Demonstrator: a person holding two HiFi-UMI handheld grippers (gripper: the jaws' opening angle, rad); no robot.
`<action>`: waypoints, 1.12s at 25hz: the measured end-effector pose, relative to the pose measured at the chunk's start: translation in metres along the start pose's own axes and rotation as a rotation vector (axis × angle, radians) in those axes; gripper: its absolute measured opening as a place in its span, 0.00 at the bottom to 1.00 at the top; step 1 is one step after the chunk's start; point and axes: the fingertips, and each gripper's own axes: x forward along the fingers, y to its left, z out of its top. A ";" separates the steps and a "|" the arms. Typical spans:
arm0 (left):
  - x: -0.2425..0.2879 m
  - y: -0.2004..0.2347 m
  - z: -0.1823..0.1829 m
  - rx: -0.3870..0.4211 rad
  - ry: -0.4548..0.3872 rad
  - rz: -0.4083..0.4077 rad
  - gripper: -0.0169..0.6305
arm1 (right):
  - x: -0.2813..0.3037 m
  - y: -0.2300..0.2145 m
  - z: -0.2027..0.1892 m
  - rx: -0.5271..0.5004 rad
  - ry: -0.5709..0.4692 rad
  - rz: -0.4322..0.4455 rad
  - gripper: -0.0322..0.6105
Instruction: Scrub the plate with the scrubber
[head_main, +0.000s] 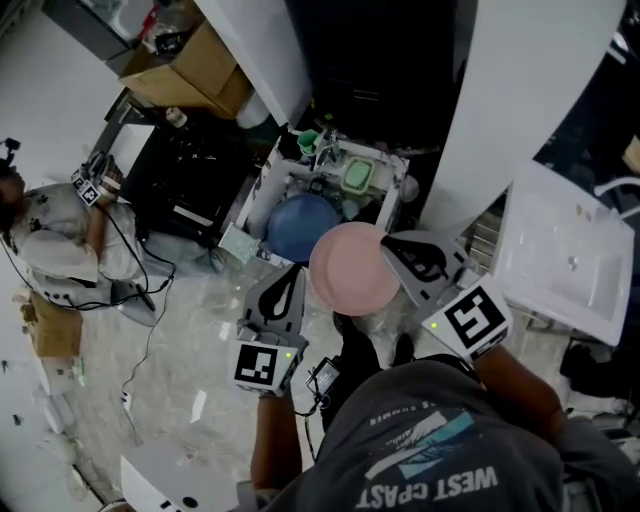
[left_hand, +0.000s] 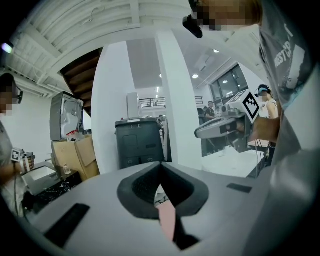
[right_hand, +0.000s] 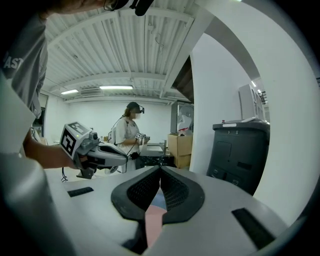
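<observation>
A round pink plate (head_main: 353, 268) shows in the head view between my two grippers, in front of the white sink unit (head_main: 272, 172). What it rests on is hidden. My left gripper (head_main: 297, 270) is at its left edge and my right gripper (head_main: 388, 240) at its upper right edge. Both point forward, level, with their tips together and nothing between them. The left gripper (left_hand: 160, 164) and the right gripper (right_hand: 160, 169) each show only a pink sliver of the plate (left_hand: 167, 222) (right_hand: 152, 220) through the gap behind the tips. A green scrubber-like thing (head_main: 357, 177) lies in the sink.
A blue bowl (head_main: 300, 225) sits in the sink beside the plate. Another person (head_main: 60, 240) with grippers stands at the left near a black table (head_main: 185, 190). There are cardboard boxes (head_main: 190, 75), a dark bin (left_hand: 139, 142), white columns (head_main: 510, 110), and a loose white basin (head_main: 570, 255) at the right.
</observation>
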 end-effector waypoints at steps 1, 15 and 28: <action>0.003 0.008 -0.002 -0.008 0.003 0.003 0.03 | 0.006 -0.001 0.000 -0.002 0.006 0.002 0.10; 0.006 0.177 -0.096 -0.138 0.092 0.217 0.03 | 0.117 0.012 -0.008 -0.019 0.105 0.070 0.10; 0.012 0.292 -0.239 -0.337 0.256 0.405 0.10 | 0.186 0.022 -0.047 0.003 0.239 0.107 0.10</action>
